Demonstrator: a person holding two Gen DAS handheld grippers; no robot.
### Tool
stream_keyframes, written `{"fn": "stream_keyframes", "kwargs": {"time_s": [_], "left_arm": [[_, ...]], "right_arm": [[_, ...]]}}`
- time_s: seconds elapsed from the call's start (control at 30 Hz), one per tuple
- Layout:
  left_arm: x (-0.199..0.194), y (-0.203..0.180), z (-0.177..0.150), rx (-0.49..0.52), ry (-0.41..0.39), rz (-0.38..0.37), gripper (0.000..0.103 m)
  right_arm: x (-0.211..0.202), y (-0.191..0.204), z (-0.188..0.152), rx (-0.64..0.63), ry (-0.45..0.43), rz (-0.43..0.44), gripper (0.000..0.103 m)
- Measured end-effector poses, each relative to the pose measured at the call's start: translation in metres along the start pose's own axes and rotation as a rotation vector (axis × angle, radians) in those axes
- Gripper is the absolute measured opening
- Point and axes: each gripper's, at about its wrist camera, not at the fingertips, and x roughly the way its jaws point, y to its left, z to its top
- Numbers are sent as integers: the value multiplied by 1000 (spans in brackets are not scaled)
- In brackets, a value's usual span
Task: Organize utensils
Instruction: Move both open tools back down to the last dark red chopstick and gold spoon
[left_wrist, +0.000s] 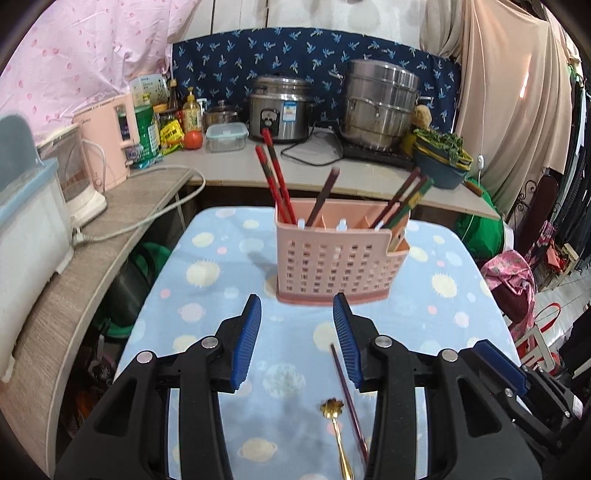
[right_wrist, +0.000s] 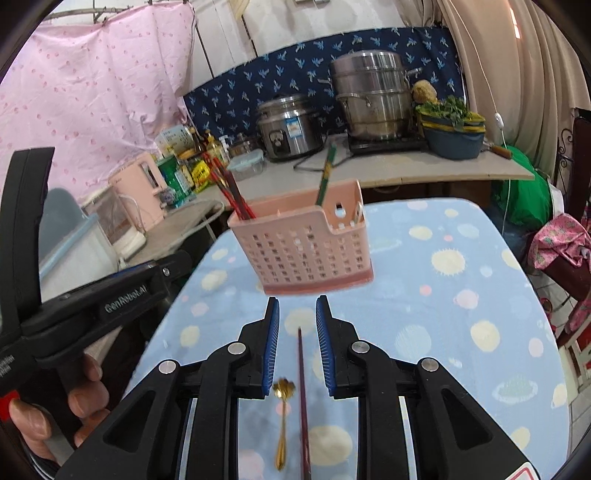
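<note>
Pink plastic basket (left_wrist: 338, 264) stood mid-frame on the desk (left_wrist: 443, 317); a loose chopstick (right_wrist: 303, 402) and gold spoon (right_wrist: 282, 421) lay lower centre. Left tongs (left_wrist: 297, 308) gaped wide, right tongs (right_wrist: 297, 308) narrower, both empty.

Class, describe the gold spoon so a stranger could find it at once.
Start at the blue spotted cloth, in front of the pink utensil basket. Two utensils lie loose there; beside the dark chopstick, the gold spoon is shorter, shiny, with a flower-shaped bowl.

pink curtain (left_wrist: 74, 48) left, beige drape (left_wrist: 517, 92) right.
</note>
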Motion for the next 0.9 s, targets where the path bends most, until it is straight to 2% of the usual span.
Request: {"fn": "stream_keyframes", "kwargs": {"time_s": [0.47,0.57,0.9], "left_arm": [[22,11,-78,-13,139,16,39],[24,15,-92,-19,160,22,42],[33,27,-132,-20,245,44,45]], "right_arm": [[22,-10,-87,-12,195,-27,21],[25,-10,-103,-23,223,-40,21],[29,-7,-130,-38,284,-41,21]]}}
